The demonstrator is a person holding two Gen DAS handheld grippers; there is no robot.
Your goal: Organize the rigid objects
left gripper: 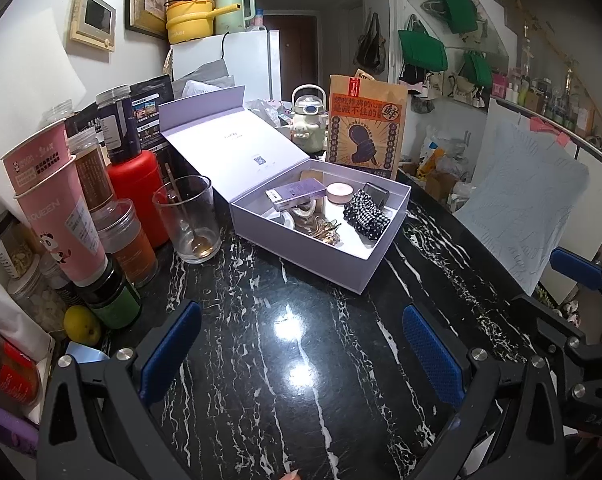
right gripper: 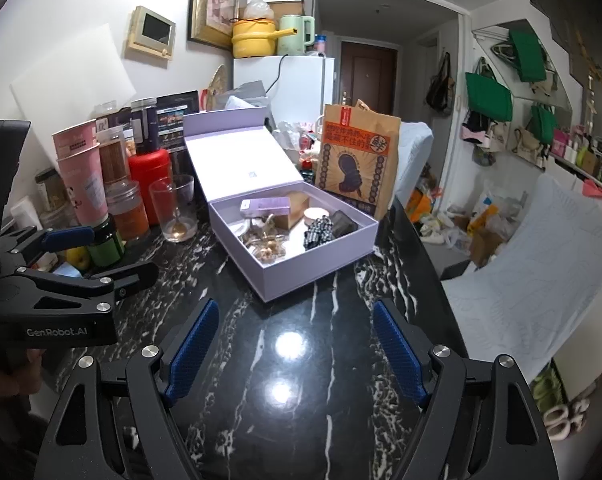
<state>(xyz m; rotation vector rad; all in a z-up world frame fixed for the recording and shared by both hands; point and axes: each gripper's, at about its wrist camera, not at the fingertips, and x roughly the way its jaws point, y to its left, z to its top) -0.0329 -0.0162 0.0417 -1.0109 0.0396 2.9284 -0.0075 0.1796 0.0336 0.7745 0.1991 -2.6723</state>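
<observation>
Jars [left gripper: 119, 236] crowd left of the open box [left gripper: 321, 216]; both grippers' fingers [right gripper: 193, 356] spread, empty

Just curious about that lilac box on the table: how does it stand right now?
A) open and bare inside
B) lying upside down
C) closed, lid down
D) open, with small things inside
D: the lilac box has its lid raised, and a black beaded item lies inside among other small things.

"GenRobot.AI" on the left gripper [right gripper: 101, 248]; "QUEEN" on the pink cup [left gripper: 61, 216].
</observation>
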